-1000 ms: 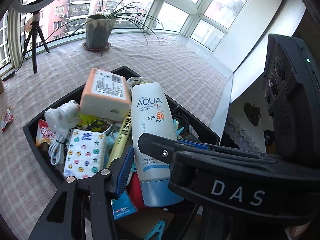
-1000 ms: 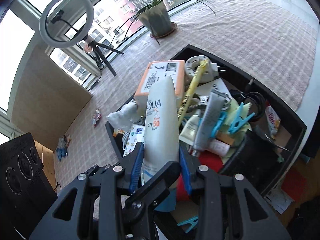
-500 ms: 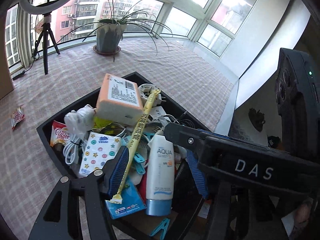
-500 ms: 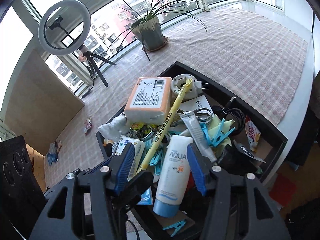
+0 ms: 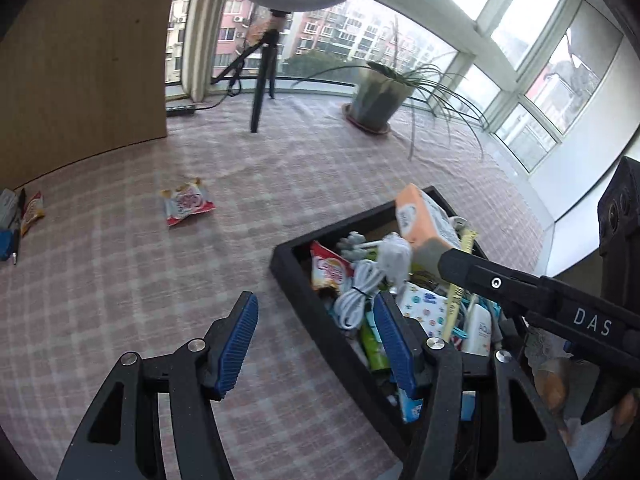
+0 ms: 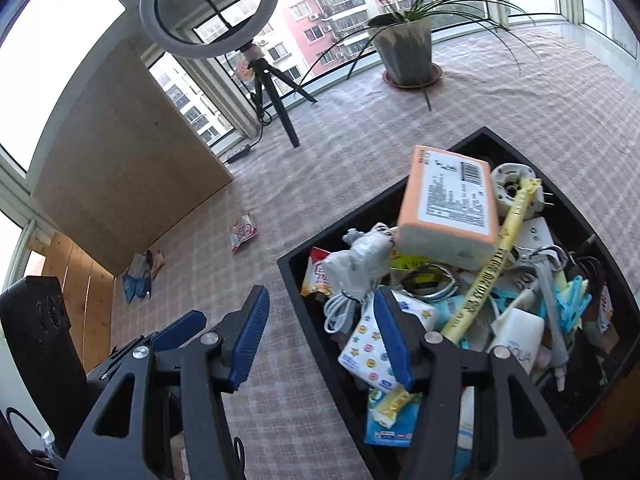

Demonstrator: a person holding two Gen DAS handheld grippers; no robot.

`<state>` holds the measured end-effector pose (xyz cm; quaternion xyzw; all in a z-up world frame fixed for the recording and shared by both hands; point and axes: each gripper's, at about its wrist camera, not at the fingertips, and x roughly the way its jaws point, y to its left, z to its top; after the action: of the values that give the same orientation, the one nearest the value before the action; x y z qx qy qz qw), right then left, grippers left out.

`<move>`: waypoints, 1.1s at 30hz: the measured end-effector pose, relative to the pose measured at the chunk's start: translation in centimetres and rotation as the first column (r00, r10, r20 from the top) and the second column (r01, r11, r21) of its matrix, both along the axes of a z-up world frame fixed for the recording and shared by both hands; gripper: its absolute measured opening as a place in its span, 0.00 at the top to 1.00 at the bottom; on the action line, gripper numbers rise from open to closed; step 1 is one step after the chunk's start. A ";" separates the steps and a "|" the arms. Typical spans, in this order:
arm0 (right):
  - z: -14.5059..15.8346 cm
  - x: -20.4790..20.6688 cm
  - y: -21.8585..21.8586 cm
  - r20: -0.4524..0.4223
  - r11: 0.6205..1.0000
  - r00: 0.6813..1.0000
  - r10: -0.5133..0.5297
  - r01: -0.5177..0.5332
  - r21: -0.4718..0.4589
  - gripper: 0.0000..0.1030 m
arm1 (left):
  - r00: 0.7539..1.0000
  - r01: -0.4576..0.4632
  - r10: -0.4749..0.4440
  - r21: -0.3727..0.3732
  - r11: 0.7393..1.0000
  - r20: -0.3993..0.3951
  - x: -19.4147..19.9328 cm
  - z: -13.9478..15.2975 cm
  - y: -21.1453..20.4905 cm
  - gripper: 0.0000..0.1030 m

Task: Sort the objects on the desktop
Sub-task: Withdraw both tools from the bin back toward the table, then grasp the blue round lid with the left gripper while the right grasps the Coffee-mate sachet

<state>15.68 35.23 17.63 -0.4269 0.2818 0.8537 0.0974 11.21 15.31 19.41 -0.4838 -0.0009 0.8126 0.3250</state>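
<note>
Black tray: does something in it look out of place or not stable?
Yes. The black tray is heaped untidily. The orange box lies tilted on top of the pile, above the rim, so it may slide. One snack packet lies alone on the tablecloth.

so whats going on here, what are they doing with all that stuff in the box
A person is sorting a cluttered black tray with two handheld grippers. Right now neither holds anything: the left gripper and right gripper are both open and hover over the tray's near-left edge and the checked tablecloth. The white sunscreen tube lies in the tray among the clutter, beside an orange box and a yellow ruler. A few items, including a snack packet, already lie out on the cloth.
</note>
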 end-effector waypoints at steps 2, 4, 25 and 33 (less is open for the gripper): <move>-0.3 -1.6 -1.2 0.004 0.999 0.999 0.036 -0.036 0.001 0.48 | 0.999 -0.051 0.051 -0.008 0.999 -0.002 -1.6 -0.2 -2.1 0.44; -0.6 -3.1 -2.3 0.010 0.998 0.998 0.066 -0.066 -0.001 0.48 | 0.995 -0.102 0.102 -0.006 0.995 0.007 -3.3 -0.4 -4.4 0.44; -6.4 -19.6 -9.0 0.161 0.962 0.956 0.244 -0.260 0.087 0.43 | 0.849 -0.518 0.523 -0.080 0.852 0.076 -16.6 -6.3 -21.8 0.44; -10.0 -25.0 -9.2 0.248 0.960 0.937 0.244 -0.270 0.077 0.43 | 0.763 -0.626 0.645 -0.196 0.755 0.047 -21.9 -9.4 -27.8 0.44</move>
<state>-9.32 26.04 7.61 -0.5527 0.1626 0.8163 0.0409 -10.73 -12.46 9.98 -0.5249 -0.1147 0.8433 -0.0130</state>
